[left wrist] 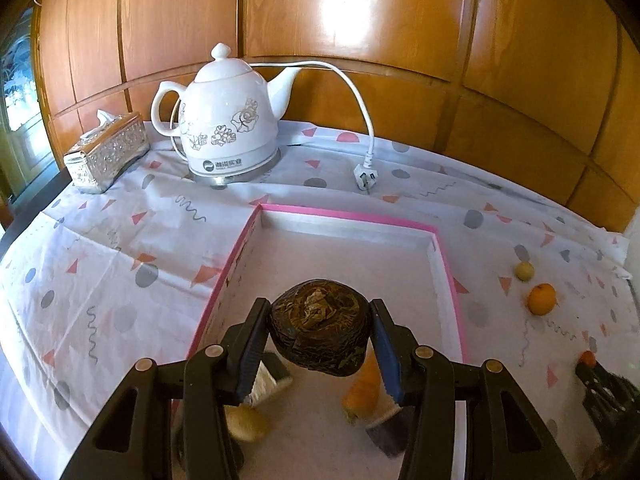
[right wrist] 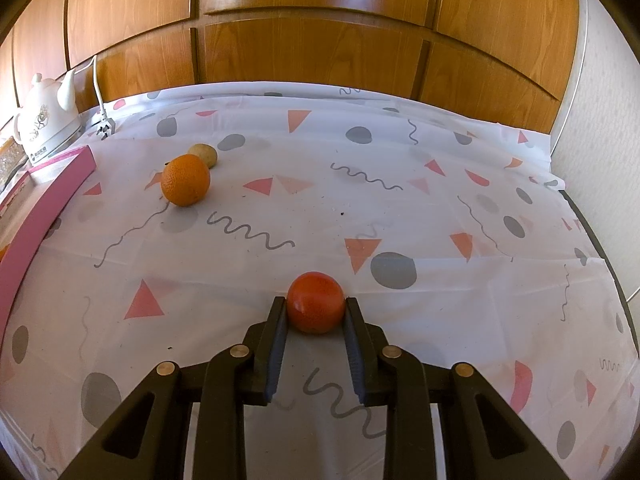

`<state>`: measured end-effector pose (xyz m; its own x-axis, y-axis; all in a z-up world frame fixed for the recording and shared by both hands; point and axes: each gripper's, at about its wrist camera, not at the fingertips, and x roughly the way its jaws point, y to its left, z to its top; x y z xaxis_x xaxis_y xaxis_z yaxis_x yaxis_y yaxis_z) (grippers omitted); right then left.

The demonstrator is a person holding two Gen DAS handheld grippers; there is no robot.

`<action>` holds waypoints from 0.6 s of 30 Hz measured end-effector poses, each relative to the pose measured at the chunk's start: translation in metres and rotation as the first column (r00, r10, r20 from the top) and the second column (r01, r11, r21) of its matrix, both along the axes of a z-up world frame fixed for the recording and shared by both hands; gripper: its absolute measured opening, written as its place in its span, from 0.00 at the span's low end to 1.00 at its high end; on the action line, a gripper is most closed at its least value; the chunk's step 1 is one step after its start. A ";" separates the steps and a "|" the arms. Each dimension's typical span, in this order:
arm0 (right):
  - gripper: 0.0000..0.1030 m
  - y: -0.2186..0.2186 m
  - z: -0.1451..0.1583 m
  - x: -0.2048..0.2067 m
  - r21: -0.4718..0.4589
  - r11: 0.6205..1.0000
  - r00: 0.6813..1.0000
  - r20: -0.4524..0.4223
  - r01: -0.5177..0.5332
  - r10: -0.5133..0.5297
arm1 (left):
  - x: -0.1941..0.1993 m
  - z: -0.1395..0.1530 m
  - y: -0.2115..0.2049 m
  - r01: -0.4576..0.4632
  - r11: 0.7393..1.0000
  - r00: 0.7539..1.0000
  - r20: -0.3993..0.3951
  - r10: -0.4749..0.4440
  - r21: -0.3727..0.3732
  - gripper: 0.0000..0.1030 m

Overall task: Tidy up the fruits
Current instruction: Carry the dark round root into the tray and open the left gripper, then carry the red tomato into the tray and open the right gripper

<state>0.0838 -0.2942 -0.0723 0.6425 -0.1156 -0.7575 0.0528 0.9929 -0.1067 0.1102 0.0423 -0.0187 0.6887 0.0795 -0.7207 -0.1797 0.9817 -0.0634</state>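
My left gripper [left wrist: 320, 312] is shut on a dark brown wrinkled fruit [left wrist: 320, 326] and holds it above the pink-rimmed box [left wrist: 352, 216]. Under it in the box lie a yellow fruit [left wrist: 246, 424] and an orange fruit [left wrist: 362, 396], partly hidden. My right gripper [right wrist: 316, 304] is shut on a red-orange tomato-like fruit [right wrist: 315, 300] low over the tablecloth. An orange [right wrist: 185, 179] and a small yellowish fruit [right wrist: 203, 155] lie on the cloth right of the box [right wrist: 44, 208]; they also show in the left wrist view, the orange [left wrist: 541, 299] and the small fruit [left wrist: 524, 271].
A white electric kettle [left wrist: 228, 124] stands behind the box, its cord and plug [left wrist: 366, 176] on the cloth. A silver tissue box [left wrist: 106, 152] is at the back left. Wood panels close the back. The table edge runs along the right [right wrist: 600, 248].
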 end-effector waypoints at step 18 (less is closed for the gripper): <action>0.27 0.000 0.000 0.000 0.000 1.000 1.000 0.000 0.000 0.000 | -0.023 0.015 -0.008 0.005 0.999 1.000 0.031 -0.004 -0.033 0.54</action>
